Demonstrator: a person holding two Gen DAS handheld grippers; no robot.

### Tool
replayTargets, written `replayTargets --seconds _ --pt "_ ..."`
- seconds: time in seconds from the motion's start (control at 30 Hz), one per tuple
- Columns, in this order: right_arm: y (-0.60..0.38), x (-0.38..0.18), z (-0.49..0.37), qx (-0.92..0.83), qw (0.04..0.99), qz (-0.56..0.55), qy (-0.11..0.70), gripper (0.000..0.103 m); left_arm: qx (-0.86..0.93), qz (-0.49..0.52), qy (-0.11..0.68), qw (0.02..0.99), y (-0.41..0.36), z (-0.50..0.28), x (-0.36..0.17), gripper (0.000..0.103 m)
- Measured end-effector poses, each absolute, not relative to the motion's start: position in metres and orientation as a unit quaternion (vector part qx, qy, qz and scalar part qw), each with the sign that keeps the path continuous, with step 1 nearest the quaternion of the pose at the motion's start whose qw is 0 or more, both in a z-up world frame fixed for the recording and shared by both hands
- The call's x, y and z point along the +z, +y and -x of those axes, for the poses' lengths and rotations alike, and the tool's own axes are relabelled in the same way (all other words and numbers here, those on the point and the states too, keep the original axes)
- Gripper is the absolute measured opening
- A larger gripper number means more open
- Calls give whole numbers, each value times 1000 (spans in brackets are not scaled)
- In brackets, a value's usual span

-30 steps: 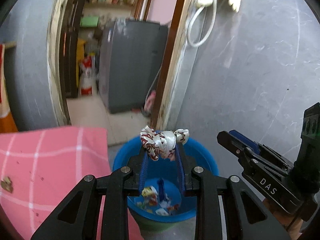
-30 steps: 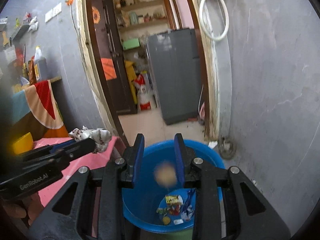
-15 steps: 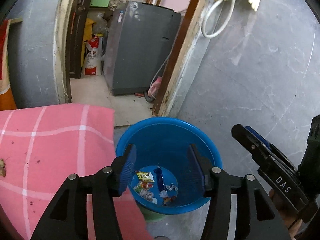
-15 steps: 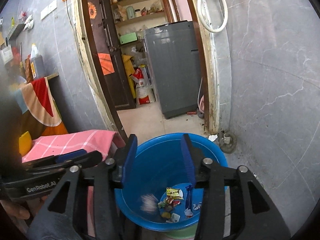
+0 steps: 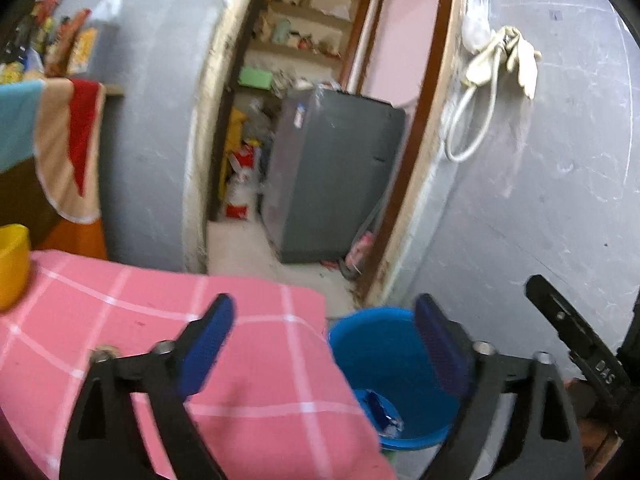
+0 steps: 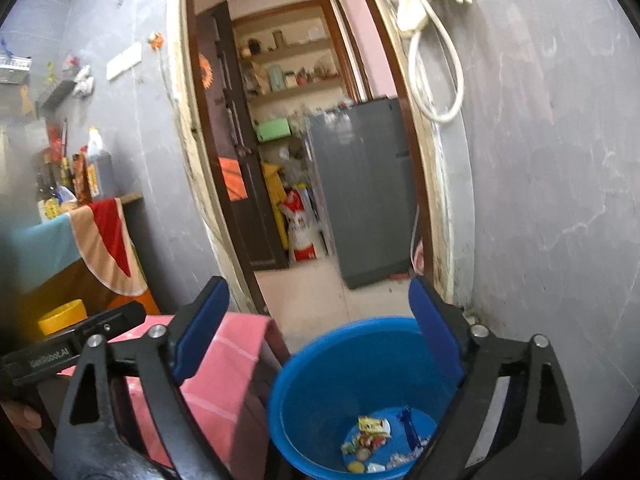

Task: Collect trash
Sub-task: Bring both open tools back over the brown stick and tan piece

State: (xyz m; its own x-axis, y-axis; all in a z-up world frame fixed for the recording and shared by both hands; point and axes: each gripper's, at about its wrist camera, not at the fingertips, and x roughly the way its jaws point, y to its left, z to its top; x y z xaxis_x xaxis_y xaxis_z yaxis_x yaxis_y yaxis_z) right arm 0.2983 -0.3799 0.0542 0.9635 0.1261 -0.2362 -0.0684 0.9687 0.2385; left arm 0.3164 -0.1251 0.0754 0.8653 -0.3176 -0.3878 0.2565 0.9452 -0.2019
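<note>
A blue bucket point(image 6: 320, 376) stands on the floor by the grey wall, with several bits of trash point(image 6: 372, 438) lying on its bottom. My right gripper point(image 6: 316, 328) hangs above the bucket's rim; its jaws are opening wide with nothing between them. My left gripper point(image 5: 324, 344) is over the edge of the pink checked cloth point(image 5: 160, 320), beside the bucket point(image 5: 376, 352); its jaws are opening too and hold nothing. A small scrap point(image 5: 105, 349) lies on the cloth behind the left finger. Each gripper shows at the edge of the other's view.
A yellow bowl point(image 5: 12, 268) sits at the cloth's far left. Behind is a doorway with a grey appliance point(image 5: 332, 176) and shelves. A white hose point(image 5: 472, 128) hangs on the grey wall point(image 5: 560, 200) to the right. A draped counter point(image 6: 80, 240) stands left.
Both grippers let go of their trash over the bucket and opened wide. The left gripper then swung left, from over the bucket to over the pink cloth. The right one rose slightly.
</note>
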Motion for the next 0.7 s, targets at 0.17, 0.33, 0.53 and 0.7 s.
replayTargets --seconds 0.17,0.33,0.53,0.7 --pt "-357 66 -284 64 989 -102 82 103 -126 68 167 976 -101 -291 83 100" --pt "-333 76 -272 85 991 -91 48 103 -101 56 132 984 -76 -268 91 101" --pt "-297 82 -262 106 992 -68 24 103 -72 48 104 991 -49 -250 98 101" --pt "-272 85 -258 123 990 -64 13 103 -45 42 86 994 -23 -236 100 101"
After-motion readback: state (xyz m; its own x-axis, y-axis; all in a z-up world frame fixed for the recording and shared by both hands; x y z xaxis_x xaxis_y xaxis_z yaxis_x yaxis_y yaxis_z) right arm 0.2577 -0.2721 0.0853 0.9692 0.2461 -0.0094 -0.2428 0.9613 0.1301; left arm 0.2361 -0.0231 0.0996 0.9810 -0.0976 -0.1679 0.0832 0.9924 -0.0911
